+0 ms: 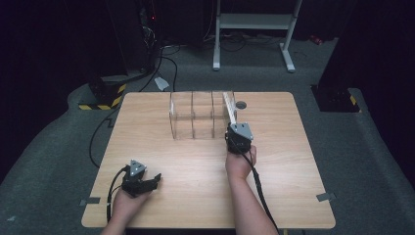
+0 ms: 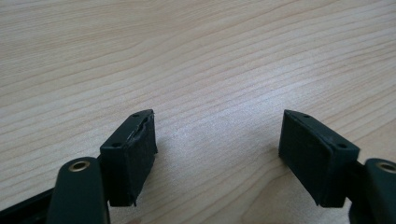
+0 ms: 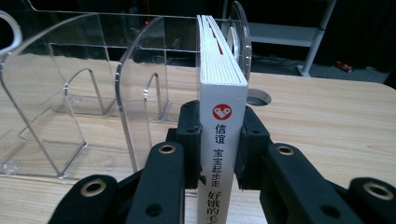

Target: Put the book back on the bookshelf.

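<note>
Table [image 1: 195, 171] of pale wood, grey carpet [image 1: 58, 147], dark room

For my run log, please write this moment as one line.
right gripper: shut on white book | slot: rightmost of clear acrylic rack | left gripper: open, over wooden table

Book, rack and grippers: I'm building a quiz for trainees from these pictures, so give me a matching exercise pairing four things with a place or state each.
Things:
1. right gripper
2. left gripper
3. white book
4. clear rack

Places or states:
A. stands upright in the rack's end slot, spine toward the person
B. jaws apart over bare wooden table, nothing between them
C. stands at the far middle of the table, its other slots empty
D. jaws pressed on the book's spine

Pairs: 1-D, 2-B, 3-A, 4-C
</note>
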`<state>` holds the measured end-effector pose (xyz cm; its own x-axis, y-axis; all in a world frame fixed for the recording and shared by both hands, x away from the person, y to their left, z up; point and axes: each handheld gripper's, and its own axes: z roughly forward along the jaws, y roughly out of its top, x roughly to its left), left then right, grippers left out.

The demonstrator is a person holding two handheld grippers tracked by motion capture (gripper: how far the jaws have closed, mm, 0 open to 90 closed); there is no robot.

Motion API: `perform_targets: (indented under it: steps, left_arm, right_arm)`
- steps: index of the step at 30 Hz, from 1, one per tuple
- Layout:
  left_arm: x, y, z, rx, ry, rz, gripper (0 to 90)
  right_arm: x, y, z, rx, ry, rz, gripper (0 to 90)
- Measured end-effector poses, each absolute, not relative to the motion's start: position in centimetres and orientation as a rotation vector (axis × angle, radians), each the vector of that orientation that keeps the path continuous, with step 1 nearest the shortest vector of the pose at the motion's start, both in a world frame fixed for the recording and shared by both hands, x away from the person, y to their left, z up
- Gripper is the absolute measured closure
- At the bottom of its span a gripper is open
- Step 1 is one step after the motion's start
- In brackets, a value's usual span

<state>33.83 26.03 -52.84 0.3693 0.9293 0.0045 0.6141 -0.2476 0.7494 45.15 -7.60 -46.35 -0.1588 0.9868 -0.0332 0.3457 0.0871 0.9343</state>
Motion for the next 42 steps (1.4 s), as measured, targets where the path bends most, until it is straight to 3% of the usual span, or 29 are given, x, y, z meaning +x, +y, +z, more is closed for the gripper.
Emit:
perform_targets:
  steps: [18,29,42]
  left_arm:
    - [33.8,26.0,-52.8,1.967,1.332,0.605,27.3]
    - [33.8,26.0,-52.8,1.967,1.331,0.606,27.3]
    - [33.8,26.0,-52.8,1.971,1.331,0.607,27.6]
  right_arm:
    - [44.6,-7.3,-47.5,1.409,1.605,1.115,70.3]
    - [44.0,-8.4,-47.1,1.389,1.688,1.191,53.4]
    - [42.5,-10.2,-47.6,1.346,1.765,1.219,49.3]
